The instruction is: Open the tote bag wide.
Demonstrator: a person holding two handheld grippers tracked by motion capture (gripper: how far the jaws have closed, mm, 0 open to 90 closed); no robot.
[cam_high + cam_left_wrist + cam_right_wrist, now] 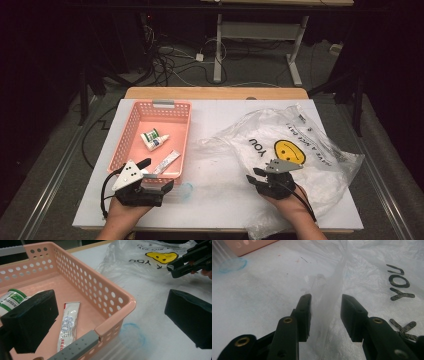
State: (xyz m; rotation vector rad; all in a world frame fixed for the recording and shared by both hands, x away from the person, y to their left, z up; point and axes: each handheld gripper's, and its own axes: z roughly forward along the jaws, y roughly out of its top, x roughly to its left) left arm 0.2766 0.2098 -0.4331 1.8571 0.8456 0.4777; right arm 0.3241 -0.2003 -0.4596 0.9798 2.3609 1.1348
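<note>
- Starting at the left, we see the left gripper (159,176) with its jaws spread wide across the near right corner of the pink basket (127,145): one jaw is inside it and the other is outside over the table (220,200).
- Nothing is clamped between those jaws.
- In the basket lie a small green-labelled bottle (154,139) and a flat sachet (167,162), its long axis running from near left to far right.
- Just right of the basket corner a clear plastic cup (182,191) lies on its side, though it is faint and we cannot be sure of its form.
- Bare white table separates the basket from the bag, leaving open room in the middle.
- The clear plastic bag (300,145) sprawls over the right half of the table, its print upside down to us and its edge reaching the table's right side.
- The right gripper (325,308) sits at the bag's near left edge, jaws partly apart, with a raised fold of film between them; it seems to touch the left pad only.
</note>
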